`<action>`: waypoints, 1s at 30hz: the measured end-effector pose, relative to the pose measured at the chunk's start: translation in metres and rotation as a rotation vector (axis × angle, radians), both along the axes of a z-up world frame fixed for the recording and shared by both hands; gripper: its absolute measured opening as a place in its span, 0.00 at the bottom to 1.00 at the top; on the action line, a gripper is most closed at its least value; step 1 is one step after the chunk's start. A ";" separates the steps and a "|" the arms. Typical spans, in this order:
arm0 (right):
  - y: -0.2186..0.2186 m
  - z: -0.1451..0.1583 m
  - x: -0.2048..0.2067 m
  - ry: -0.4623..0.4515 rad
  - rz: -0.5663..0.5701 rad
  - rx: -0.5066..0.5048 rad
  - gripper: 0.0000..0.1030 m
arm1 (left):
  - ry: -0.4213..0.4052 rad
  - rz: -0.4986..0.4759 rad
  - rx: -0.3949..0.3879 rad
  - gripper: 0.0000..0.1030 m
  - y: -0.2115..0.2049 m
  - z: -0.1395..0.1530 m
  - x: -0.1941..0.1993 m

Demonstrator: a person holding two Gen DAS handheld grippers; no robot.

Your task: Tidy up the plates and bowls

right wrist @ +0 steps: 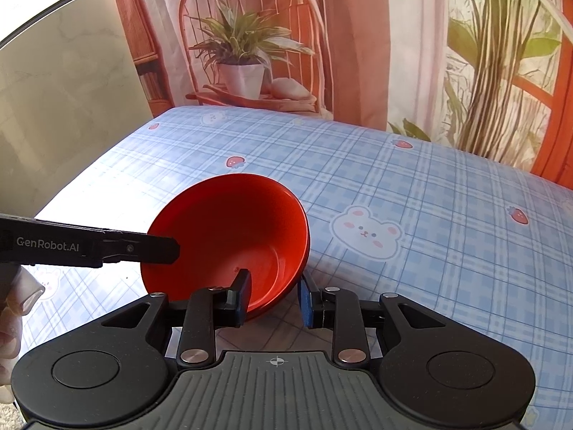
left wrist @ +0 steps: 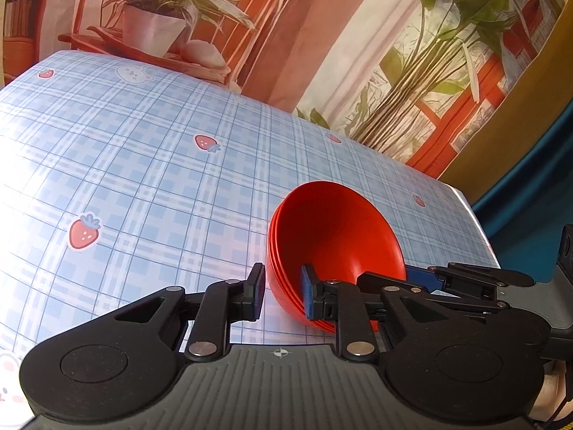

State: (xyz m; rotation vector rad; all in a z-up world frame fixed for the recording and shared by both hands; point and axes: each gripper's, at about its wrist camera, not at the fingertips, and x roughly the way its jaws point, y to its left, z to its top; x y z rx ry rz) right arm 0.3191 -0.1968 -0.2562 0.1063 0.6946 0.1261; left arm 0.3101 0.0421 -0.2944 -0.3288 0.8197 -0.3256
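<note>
The stack of red bowls point(left wrist: 333, 247) sat nested, approx 3-4 deep by the rim lines, tilted on its side near the front edge of the blue plaid tablecloth point(left wrist: 143, 165). Both grippers straddled its rim w/ jaws apart.

The left gripper point(left wrist: 283, 294) had one pad inside the top bowl and one outside the wall, a gap showing, so not clamped. The right gripper point(right wrist: 274, 295) did the same on the opposite rim: left pad inside, right pad just outside, also parted.

Judgement: the bowls looked like glossy plastic or melamine, i.e. light, stiff, slick, not very fragile. The rim wall seemed the best hold, pinching through all layers so the nested ones don't slide apart. A tilted stack may roll or shed a bowl if only the top one is gripped.
</note>
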 end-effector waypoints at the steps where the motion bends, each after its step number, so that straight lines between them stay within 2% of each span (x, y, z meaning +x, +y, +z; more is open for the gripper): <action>1: 0.000 0.000 0.000 0.000 0.000 0.000 0.25 | 0.003 0.001 -0.007 0.21 0.000 -0.001 0.000; 6: -0.001 0.000 -0.001 0.004 -0.007 0.013 0.23 | -0.019 -0.006 0.030 0.20 -0.007 0.003 -0.006; 16: -0.001 0.023 -0.020 -0.075 -0.016 0.038 0.22 | -0.040 0.003 0.054 0.20 -0.012 0.026 -0.022; 22: -0.006 0.036 -0.043 -0.118 -0.030 0.061 0.22 | -0.064 -0.011 0.061 0.20 -0.019 0.041 -0.040; 30: -0.024 0.042 -0.095 -0.169 -0.064 0.088 0.22 | -0.082 -0.070 0.075 0.20 -0.044 0.056 -0.067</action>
